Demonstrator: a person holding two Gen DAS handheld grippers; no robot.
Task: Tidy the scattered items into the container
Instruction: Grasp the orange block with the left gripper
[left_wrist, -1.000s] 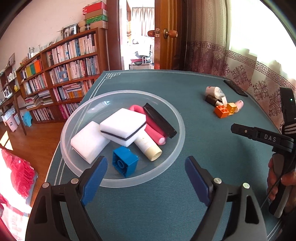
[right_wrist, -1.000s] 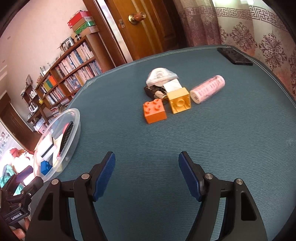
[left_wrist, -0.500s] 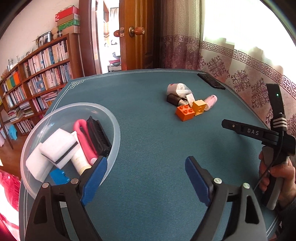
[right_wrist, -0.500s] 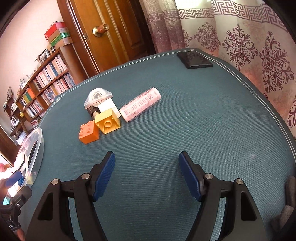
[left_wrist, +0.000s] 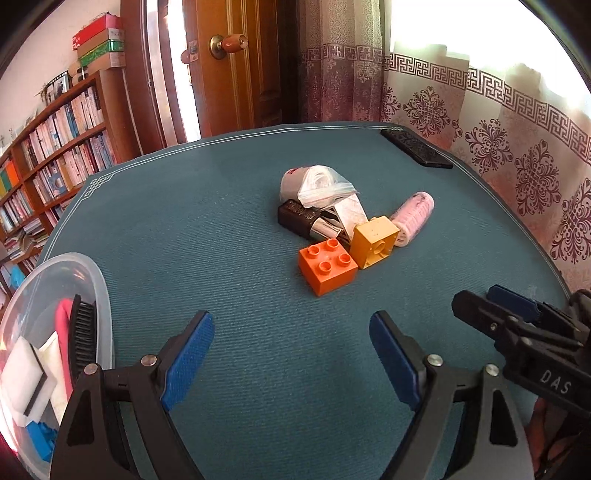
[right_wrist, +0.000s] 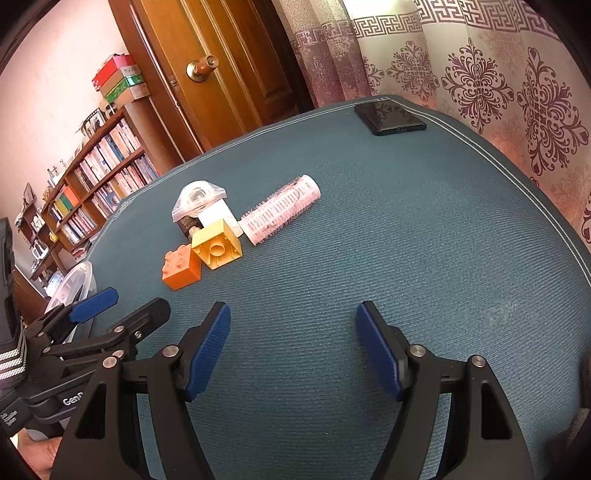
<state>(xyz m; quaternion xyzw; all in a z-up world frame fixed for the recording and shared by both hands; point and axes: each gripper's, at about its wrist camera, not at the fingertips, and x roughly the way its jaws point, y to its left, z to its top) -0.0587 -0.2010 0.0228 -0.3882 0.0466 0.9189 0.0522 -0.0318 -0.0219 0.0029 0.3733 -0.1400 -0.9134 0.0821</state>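
Observation:
A small pile lies mid-table: an orange brick (left_wrist: 327, 266) (right_wrist: 181, 266), a yellow brick (left_wrist: 374, 241) (right_wrist: 217, 244) on its side, a pink hair roller (left_wrist: 413, 213) (right_wrist: 279, 209), a clear zip bag (left_wrist: 314, 183) (right_wrist: 198, 198) and a dark tube (left_wrist: 300, 218) under it. The clear bowl (left_wrist: 94, 280) (right_wrist: 75, 282) at the left holds white sponges, a black brush, a pink item and a blue brick. My left gripper (left_wrist: 291, 347) is open and empty, short of the orange brick. My right gripper (right_wrist: 293, 343) is open and empty, nearer than the pile and to its right.
A black phone (left_wrist: 416, 152) (right_wrist: 389, 118) lies at the table's far right edge. The teal cloth (left_wrist: 229, 206) covers the table. Curtains hang to the right, a wooden door behind, bookshelves to the left. A hand holds the right gripper's handle at the lower right.
The left gripper swung right from over the bowl toward the pile, which now sits ahead of it. The right view turned right, so the pile shifted left; both grippers stayed open.

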